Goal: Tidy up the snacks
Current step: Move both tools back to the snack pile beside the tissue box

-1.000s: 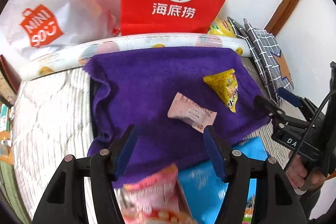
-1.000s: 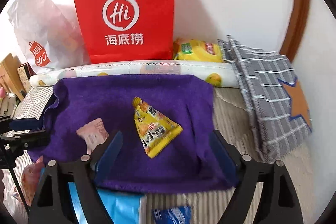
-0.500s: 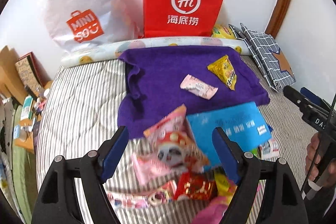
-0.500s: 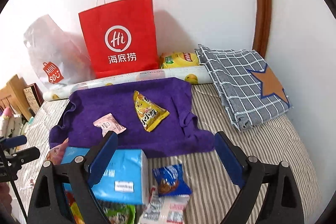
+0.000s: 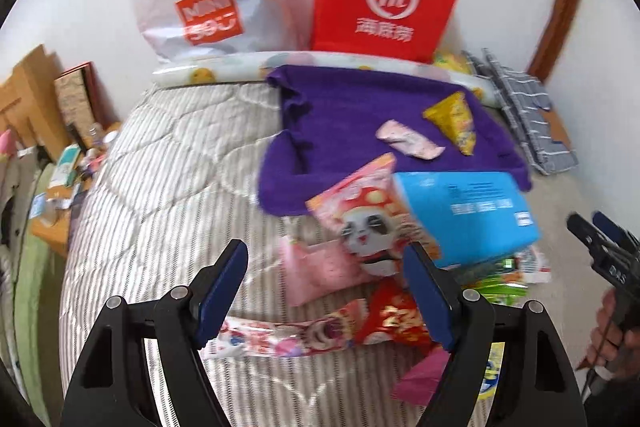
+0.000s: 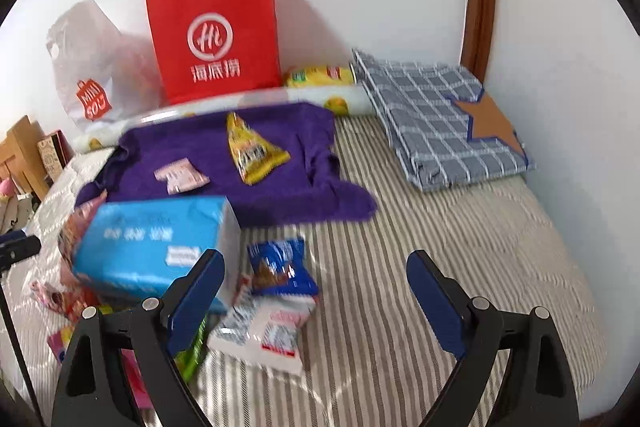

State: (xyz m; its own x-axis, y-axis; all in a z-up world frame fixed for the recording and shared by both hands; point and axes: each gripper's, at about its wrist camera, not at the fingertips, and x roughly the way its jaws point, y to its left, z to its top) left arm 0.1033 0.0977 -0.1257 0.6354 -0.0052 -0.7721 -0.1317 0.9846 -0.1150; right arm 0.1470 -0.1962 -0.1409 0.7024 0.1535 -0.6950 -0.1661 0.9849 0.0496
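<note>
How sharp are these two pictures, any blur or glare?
Left wrist view: motion blur smears the red bag's lettering and the snack pile. Right wrist view: also soft, striped mattress streaked. Both bend straight edges, fisheye style; no strong glare.

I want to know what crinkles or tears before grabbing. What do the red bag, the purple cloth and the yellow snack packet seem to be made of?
Red bag: looks like matte paper, with stiff flat sides, creased edges and thin cord handles.
Purple cloth: soft, fuzzy fabric, probably terry or fleece; it rumples into folds.
Yellow snack packet: likely glossy plastic film, with crimped sealed ends and a slight sheen.
</note>
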